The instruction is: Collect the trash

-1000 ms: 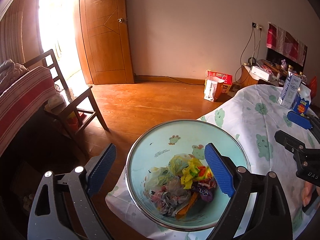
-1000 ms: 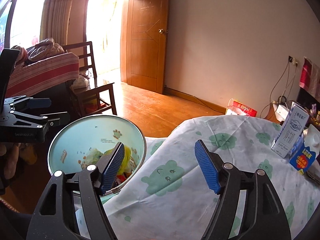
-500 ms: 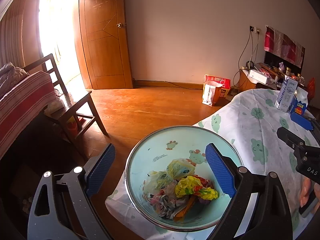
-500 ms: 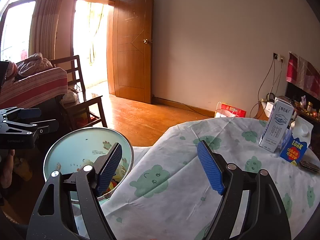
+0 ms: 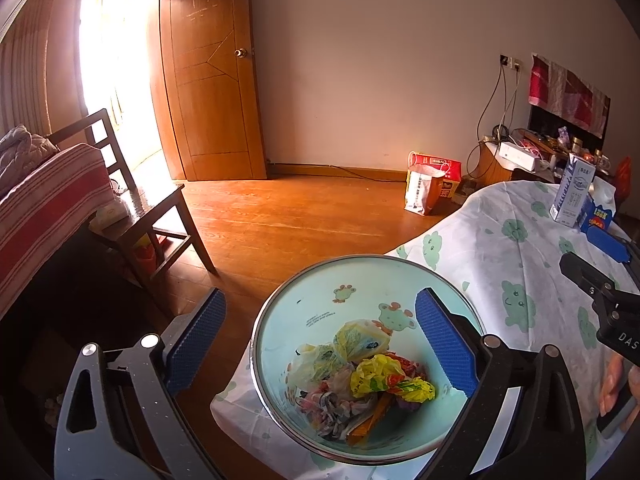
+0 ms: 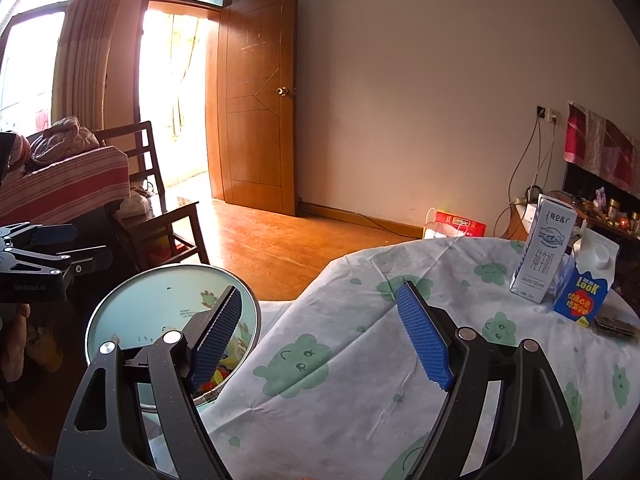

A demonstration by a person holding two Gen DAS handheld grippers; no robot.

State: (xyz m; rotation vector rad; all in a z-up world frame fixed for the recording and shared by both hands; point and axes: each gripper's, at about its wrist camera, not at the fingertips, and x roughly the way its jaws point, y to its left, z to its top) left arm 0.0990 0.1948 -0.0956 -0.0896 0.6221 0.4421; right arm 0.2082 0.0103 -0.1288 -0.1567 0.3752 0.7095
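Already the crumpled wrappers (image 5: pixel 360 376) lie in the bin (image 5: pixel 280 320) beside the counter (image 6: pixel 360 380), light, soft and crushable, best pinched at a bunched fold, while left claw (image 5: pixel 316 340) and right claw (image 6: pixel 320 336) are opening, both empty.

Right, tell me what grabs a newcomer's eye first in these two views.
First, the pale blue trash bin at the near edge of the table, with crumpled wrappers piled at its bottom, a yellow one on top. Next, the green-bear tablecloth across the table, with a white milk carton and a blue carton standing at its far right. Behind, sunlight blazes through the doorway beside the open wooden door.
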